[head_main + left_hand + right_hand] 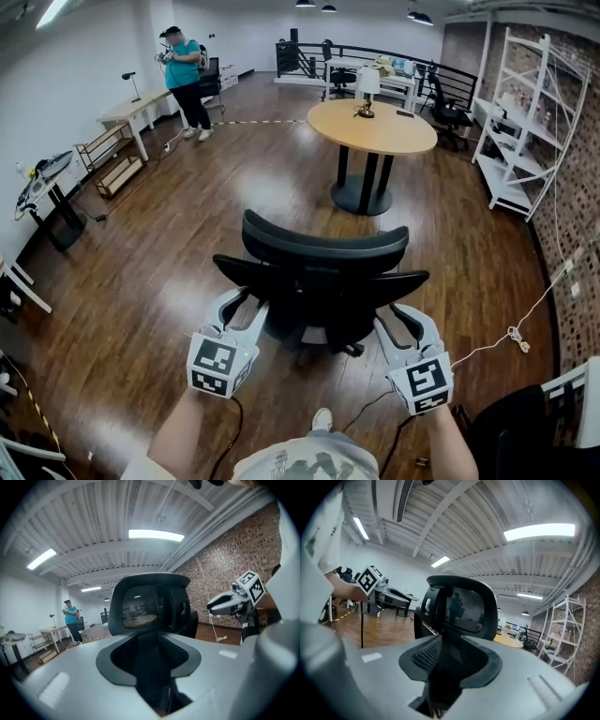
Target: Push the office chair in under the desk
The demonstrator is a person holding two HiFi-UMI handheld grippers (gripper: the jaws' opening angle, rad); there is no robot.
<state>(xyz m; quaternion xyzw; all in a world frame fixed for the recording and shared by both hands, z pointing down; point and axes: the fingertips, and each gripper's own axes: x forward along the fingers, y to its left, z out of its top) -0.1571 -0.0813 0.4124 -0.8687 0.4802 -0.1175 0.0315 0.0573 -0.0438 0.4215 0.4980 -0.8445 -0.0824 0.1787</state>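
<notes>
Plainly, the office chair hides its own seat and most of its base behind its back in the head view, and the person's forearms run off the lower edge. The chair is black, with a curved headrest over a mesh back and two wing-like side pieces. It stands on the wooden floor just in front of the person, back nearest them, well apart from the round table beyond. The left gripper has its jaws closed on a dark part of the chair's left side. The right gripper is clamped likewise on the right side, mesh showing against one pad. One chair is held by two grippers; one table carries one lamp; one other person stands far left.
</notes>
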